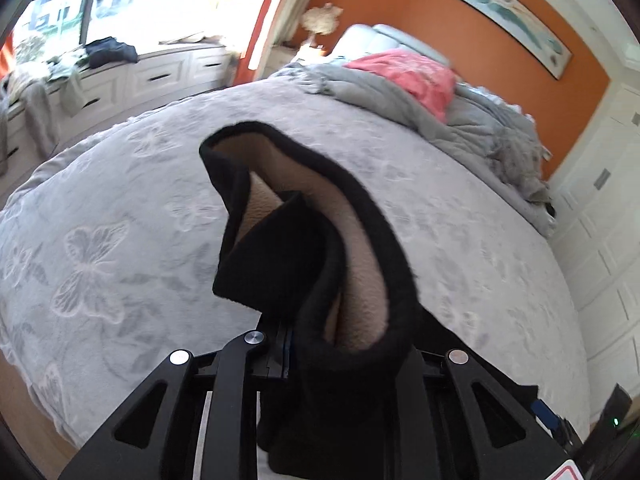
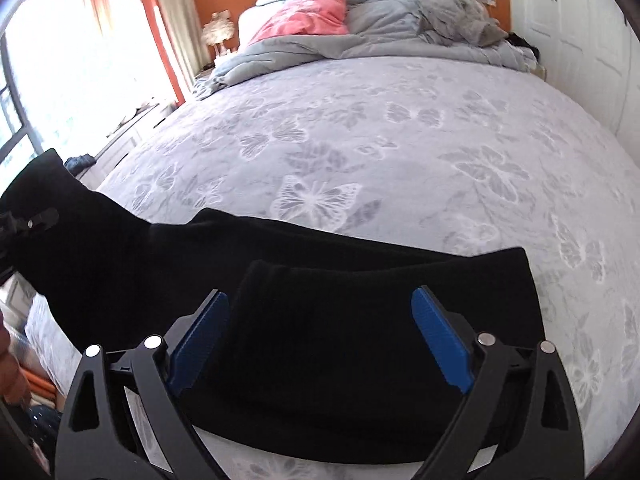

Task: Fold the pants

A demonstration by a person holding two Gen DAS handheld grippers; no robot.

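Black pants with a beige fleece lining [image 1: 320,248] hang from my left gripper [image 1: 286,344], which is shut on the waistband and holds it lifted above the bed; the fingertips are hidden by cloth. In the right wrist view the pants [image 2: 320,280] stretch across the bed from the lifted end at far left, where the left gripper [image 2: 28,224] shows, to the leg ends at right. My right gripper [image 2: 320,340] is open, its blue pads [image 2: 438,340] spread on either side of the cloth, just above it.
The grey butterfly-print bedspread [image 2: 400,140] covers the bed. A crumpled grey duvet [image 2: 380,28] and pink blanket [image 2: 304,16] lie at the headboard. White wardrobe doors [image 1: 600,240] stand on the right. A window bench with clothes [image 1: 108,60] is on the left.
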